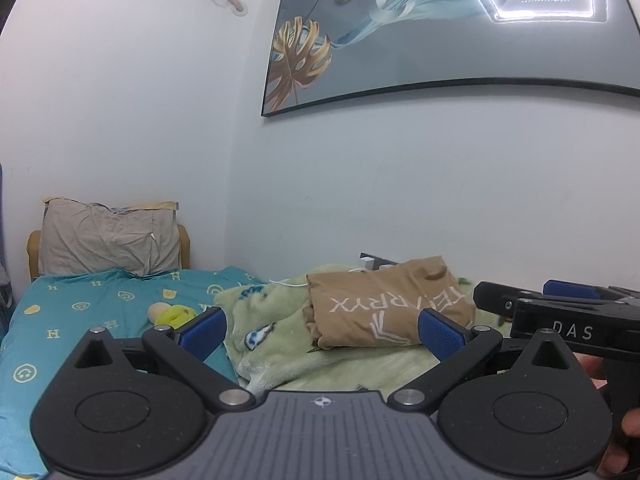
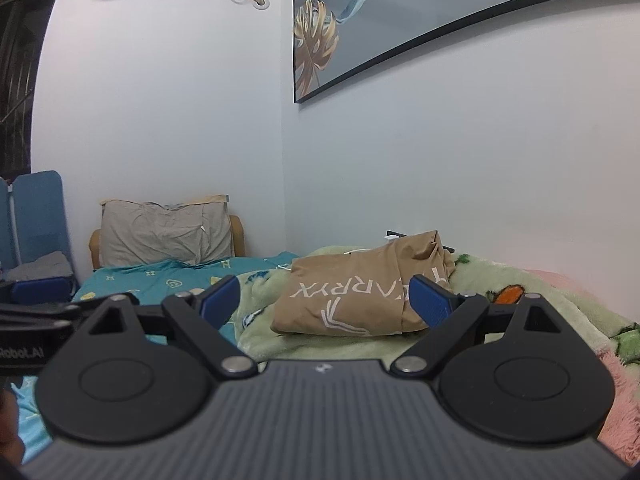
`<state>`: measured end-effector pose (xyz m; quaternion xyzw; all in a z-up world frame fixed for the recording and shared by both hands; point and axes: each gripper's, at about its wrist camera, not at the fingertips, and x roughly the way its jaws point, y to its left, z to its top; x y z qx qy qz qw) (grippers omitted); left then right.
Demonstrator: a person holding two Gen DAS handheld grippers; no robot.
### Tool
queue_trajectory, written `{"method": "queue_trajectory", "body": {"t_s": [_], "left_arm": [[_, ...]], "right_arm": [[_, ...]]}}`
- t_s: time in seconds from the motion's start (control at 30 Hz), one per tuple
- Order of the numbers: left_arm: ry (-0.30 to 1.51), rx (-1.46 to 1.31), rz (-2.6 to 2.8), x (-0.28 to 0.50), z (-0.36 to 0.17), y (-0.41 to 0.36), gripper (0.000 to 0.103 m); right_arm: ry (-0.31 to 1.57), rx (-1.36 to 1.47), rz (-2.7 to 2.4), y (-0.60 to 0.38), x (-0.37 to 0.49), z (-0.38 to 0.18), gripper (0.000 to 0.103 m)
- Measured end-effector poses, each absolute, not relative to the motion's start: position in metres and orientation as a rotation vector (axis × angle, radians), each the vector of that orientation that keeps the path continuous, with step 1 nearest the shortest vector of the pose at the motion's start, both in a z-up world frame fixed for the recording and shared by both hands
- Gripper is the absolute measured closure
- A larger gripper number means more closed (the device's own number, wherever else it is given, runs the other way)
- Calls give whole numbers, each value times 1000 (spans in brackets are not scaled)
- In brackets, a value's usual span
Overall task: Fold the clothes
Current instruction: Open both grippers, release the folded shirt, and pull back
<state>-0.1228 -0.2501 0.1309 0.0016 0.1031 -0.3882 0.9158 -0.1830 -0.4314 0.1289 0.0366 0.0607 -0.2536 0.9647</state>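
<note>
A tan garment (image 1: 384, 304) with white lettering lies folded on a pale green fleece blanket (image 1: 280, 344) on the bed. In the right wrist view the same tan garment (image 2: 360, 296) lies on the green blanket (image 2: 500, 280) just ahead. My left gripper (image 1: 322, 330) stands open short of the garment, nothing between its blue pads. My right gripper (image 2: 326, 300) is open as well, held level before the garment with empty jaws. The right gripper's black body (image 1: 568, 316) shows at the right edge of the left wrist view, a hand (image 1: 624, 420) holding it.
A teal patterned sheet (image 1: 100, 312) covers the bed to the left, with a grey pillow (image 1: 108, 240) at the headboard and a yellow soft toy (image 1: 172, 314). A pink blanket (image 2: 624, 392) lies at the right. A blue folding chair (image 2: 36, 236) stands left. Walls close behind.
</note>
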Motion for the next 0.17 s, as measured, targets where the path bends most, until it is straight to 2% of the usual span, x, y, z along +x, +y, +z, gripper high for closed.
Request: {"method": "queue_trajectory", "body": {"t_s": [0.17], "left_arm": [[218,2,-803,-123,131,-251,0]], "right_arm": [[117,79,-519,-433,-188,131,10]]}}
